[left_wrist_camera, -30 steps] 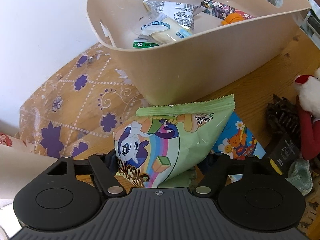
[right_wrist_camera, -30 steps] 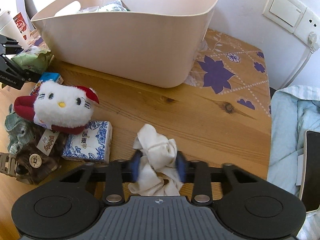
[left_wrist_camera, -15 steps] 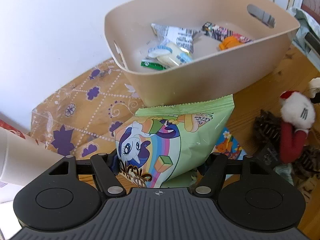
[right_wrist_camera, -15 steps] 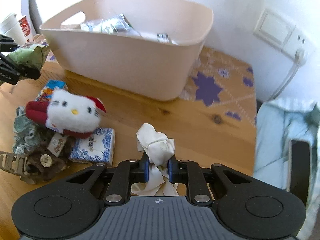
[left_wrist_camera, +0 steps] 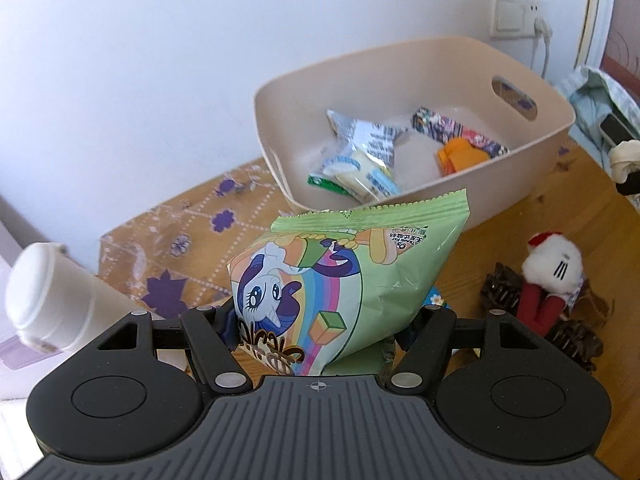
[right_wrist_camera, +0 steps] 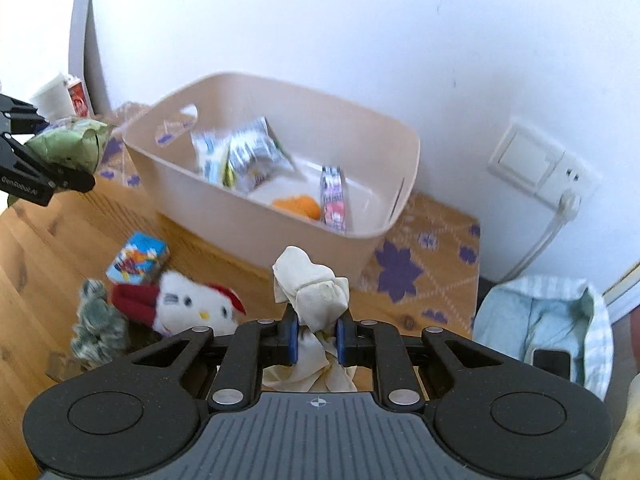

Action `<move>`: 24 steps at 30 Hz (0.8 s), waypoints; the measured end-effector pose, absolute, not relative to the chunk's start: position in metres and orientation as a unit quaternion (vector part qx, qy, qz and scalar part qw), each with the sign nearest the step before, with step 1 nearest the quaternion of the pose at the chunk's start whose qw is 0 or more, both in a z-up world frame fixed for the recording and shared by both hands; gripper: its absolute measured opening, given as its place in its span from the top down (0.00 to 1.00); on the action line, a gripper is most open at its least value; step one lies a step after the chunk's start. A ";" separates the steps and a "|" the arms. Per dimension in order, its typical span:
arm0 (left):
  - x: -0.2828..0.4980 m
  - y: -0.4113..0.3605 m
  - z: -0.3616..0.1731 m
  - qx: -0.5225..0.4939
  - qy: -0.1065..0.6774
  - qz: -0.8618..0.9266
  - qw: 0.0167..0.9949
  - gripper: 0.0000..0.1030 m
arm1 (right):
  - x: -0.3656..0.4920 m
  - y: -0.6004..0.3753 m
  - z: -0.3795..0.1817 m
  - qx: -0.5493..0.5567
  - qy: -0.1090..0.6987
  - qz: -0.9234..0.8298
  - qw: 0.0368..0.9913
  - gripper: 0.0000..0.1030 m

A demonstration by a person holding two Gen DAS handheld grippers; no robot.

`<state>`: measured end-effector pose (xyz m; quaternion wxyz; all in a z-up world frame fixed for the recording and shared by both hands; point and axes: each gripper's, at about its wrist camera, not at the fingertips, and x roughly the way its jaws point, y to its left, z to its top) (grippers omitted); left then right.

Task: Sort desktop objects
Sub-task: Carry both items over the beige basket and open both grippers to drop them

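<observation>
My left gripper [left_wrist_camera: 320,328] is shut on a green cartoon-pony snack bag [left_wrist_camera: 344,276], held above the wooden table in front of the beige bin [left_wrist_camera: 500,184]. It also shows at the left edge of the right wrist view [right_wrist_camera: 64,148]. My right gripper [right_wrist_camera: 316,340] is shut on a crumpled white cloth [right_wrist_camera: 312,288], lifted off the table in front of the bin [right_wrist_camera: 256,236]. The bin holds several snack packets [left_wrist_camera: 360,152] and an orange item [left_wrist_camera: 460,156].
On the table lie a white-and-red cat plush [right_wrist_camera: 188,308], a small blue carton [right_wrist_camera: 138,258], a grey-green knit item [right_wrist_camera: 96,328] and brown pieces [left_wrist_camera: 576,332]. A white paper cup [left_wrist_camera: 52,300] stands left. A wall socket [right_wrist_camera: 536,164] and light blue clothing [right_wrist_camera: 548,328] are at right.
Both grippers have risen and drawn back from the bin, so its inside shows. The right gripper closed on the white cloth and lifted it off the table.
</observation>
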<state>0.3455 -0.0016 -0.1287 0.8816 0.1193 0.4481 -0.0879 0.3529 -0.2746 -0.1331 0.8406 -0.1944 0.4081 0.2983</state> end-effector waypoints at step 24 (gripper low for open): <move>0.380 -0.013 -0.044 0.053 0.376 -0.065 0.923 0.32 | 0.417 -0.237 -0.085 -0.187 0.349 0.273 0.877 0.84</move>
